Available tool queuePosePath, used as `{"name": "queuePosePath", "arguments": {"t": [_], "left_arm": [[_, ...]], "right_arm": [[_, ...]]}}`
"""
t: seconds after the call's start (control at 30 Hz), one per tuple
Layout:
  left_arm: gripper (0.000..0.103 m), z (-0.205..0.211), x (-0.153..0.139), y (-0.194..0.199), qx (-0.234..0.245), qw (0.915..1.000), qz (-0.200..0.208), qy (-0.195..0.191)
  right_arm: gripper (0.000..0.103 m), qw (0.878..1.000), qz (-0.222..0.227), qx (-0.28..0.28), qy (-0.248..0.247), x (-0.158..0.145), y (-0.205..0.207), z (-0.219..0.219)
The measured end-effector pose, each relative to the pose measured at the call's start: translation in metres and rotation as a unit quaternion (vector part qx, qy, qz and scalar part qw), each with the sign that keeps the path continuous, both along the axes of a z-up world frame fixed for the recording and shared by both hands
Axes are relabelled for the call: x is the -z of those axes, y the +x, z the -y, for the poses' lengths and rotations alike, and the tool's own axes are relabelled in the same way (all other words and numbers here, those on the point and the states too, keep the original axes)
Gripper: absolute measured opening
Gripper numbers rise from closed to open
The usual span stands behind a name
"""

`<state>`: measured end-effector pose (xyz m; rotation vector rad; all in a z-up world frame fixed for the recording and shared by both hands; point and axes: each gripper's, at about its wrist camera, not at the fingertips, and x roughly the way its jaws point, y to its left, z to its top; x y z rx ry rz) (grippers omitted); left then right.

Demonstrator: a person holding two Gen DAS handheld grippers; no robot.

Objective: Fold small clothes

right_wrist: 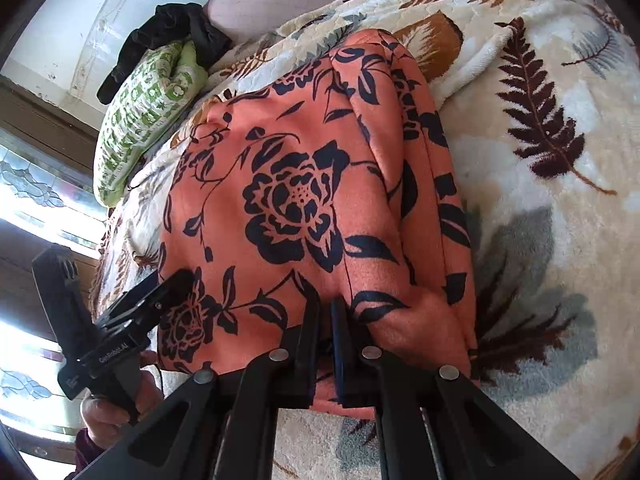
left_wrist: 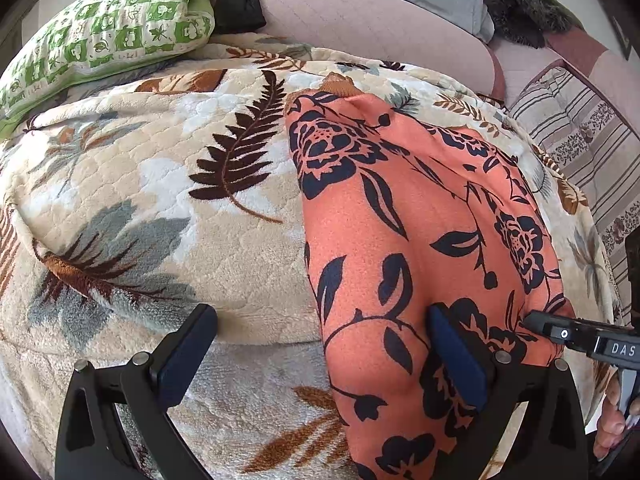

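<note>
The orange floral garment (left_wrist: 420,220) lies on the leaf-patterned fleece blanket (left_wrist: 160,200), already doubled into a long narrow shape, its ribbed end pointing toward the green checked pillow (left_wrist: 108,36) and the pink sofa back (left_wrist: 360,12) beyond it. The right gripper (right_wrist: 326,320) is clamped tight on the garment's near edge, jaws pressed together with fabric pinched between them. The left gripper (left_wrist: 320,344) stands spread wide, grasping nothing: one finger rests on the bare blanket beside the garment, the other presses on the orange cloth near that same near edge. Risks noted. With one corner pinched and the other free, a lift or carry toward the pillow would likely drag the garment askew and open the existing fold. The cloth looks soft and thick, with a raised ridge running along its length, so layers could slide apart. The blanket's deep pile may be caught in the left jaws if they close low, pulling bedding up with the garment. The two tools sit close together at the near edge; a collision is possible if either swings inward.
</note>
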<state>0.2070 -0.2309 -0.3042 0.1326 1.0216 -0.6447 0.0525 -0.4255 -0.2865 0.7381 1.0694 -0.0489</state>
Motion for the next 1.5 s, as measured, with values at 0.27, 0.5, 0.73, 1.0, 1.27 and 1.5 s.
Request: {"name": "queuePosePath", "arguments": {"t": [0.27, 0.5, 0.73, 1.0, 1.27, 1.5], "left_arm": [[0.103, 0.003, -0.006, -0.012, -0.003, 0.9993, 0.034, 0.016], [0.103, 0.012, -0.004, -0.02, 0.022, 0.9987, 0.039, 0.026], [0.103, 0.011, 0.001, -0.018, 0.02, 0.9994, 0.02, 0.02], [0.103, 0.011, 0.002, -0.016, 0.023, 0.9994, 0.017, 0.021], [0.103, 0.012, 0.003, -0.014, 0.025, 0.9994, 0.011, 0.02], [0.103, 0.013, 0.002, -0.017, 0.021, 0.9993, 0.019, 0.024]], "right_arm": [[0.011, 0.999, 0.029, -0.001, -0.021, -0.021, 0.01, 0.008], [0.01, 0.994, 0.066, 0.087, -0.026, -0.015, 0.054, 0.034], [0.013, 0.993, 0.067, 0.095, 0.007, -0.02, 0.065, 0.04], [0.013, 0.994, 0.062, -0.055, 0.07, -0.024, 0.167, -0.014], [0.011, 0.993, 0.019, -0.036, 0.109, 0.005, 0.214, -0.009], [0.012, 0.996, 0.036, 0.045, -0.065, -0.032, 0.147, 0.022]]}}
